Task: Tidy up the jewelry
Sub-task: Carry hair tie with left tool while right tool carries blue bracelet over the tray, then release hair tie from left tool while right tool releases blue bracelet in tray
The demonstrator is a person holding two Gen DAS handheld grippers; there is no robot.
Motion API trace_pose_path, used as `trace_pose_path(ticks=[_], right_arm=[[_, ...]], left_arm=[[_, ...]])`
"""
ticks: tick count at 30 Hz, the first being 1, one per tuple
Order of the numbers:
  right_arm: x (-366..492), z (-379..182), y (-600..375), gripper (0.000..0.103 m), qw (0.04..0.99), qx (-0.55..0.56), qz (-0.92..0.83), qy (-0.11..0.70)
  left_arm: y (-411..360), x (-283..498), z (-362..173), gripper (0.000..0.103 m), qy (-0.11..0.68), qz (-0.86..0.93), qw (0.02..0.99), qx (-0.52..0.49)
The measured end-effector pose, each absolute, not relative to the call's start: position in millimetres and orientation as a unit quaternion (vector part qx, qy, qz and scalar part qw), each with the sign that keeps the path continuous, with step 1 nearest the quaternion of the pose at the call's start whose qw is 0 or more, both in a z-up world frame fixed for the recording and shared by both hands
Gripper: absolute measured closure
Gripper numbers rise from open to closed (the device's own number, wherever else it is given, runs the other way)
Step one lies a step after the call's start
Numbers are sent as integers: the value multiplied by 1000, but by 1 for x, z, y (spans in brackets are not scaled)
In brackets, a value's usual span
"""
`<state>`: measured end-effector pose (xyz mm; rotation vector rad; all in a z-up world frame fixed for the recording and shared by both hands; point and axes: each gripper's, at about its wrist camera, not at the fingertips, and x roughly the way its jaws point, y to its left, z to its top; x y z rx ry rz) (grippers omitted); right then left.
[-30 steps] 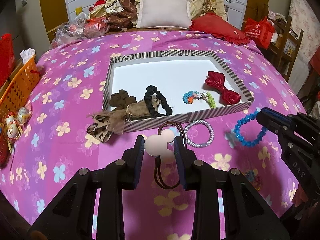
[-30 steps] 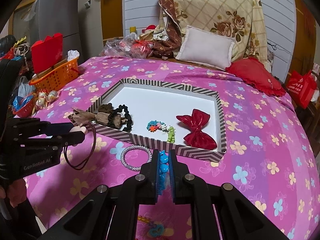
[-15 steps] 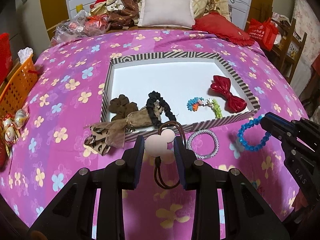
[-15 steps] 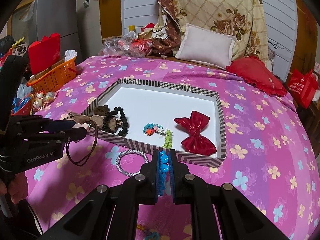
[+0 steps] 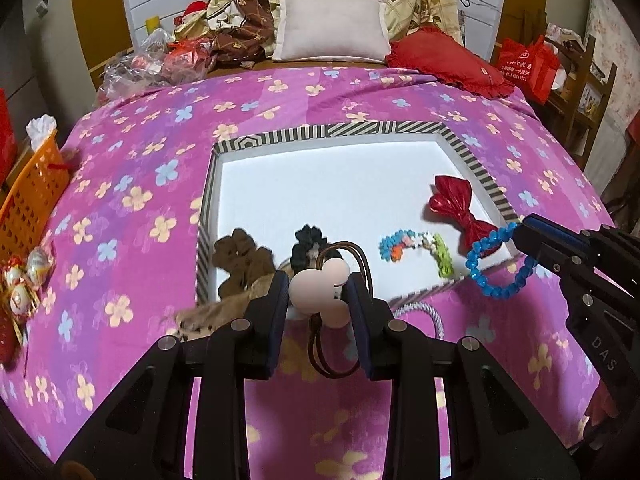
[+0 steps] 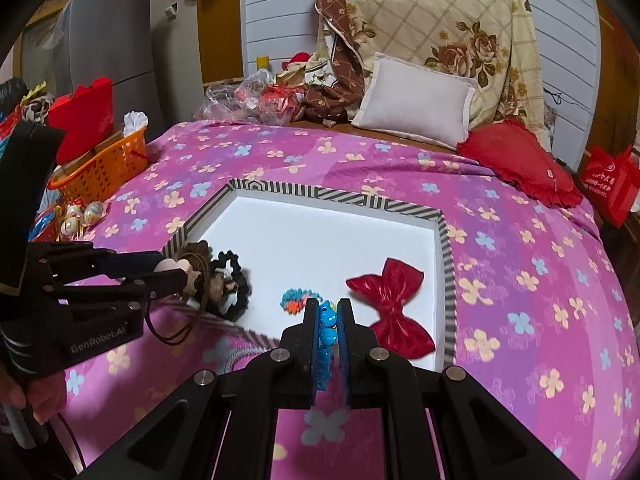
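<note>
A shallow white tray with a striped rim [image 5: 348, 130] [image 6: 344, 196] lies on the pink flowered bedspread. Inside it rest a red bow [image 5: 456, 206] [image 6: 390, 300], a multicoloured bead bracelet [image 5: 416, 244] [image 6: 294, 300], a black scrunchie [image 5: 306, 240] [image 6: 236, 284] and a brown flower piece [image 5: 240, 258]. My left gripper [image 5: 319, 294] [image 6: 176, 272] is shut on a pink mouse-shaped hair tie [image 5: 320, 292] whose brown elastic loop hangs below, at the tray's near-left rim. My right gripper [image 6: 326, 326] [image 5: 520, 232] is shut on a blue bead bracelet [image 5: 498, 264] [image 6: 326, 334] over the tray's near-right rim.
A grey-white corded ring [image 5: 428, 314] lies on the bedspread just before the tray. An orange basket [image 5: 30, 196] and small ornaments [image 5: 20, 284] sit at the left edge. Pillows [image 5: 332, 26] and clutter crowd the far end. A red bag [image 5: 524, 66] hangs to the right.
Both grippers have moved forward toward the tray with their pieces still gripped; the tray looms larger and the held items now hang over its near rim.
</note>
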<state>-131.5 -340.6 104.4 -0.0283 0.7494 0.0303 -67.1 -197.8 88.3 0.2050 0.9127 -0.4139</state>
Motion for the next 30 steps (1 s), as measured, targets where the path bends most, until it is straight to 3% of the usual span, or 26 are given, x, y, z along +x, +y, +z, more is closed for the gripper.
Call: trace_pose_path(ticks=[30], right_arm=[[-44, 42, -377, 95, 908, 43, -20, 416]], left_arm=[[-221, -2, 37, 74, 495, -174, 848, 79]])
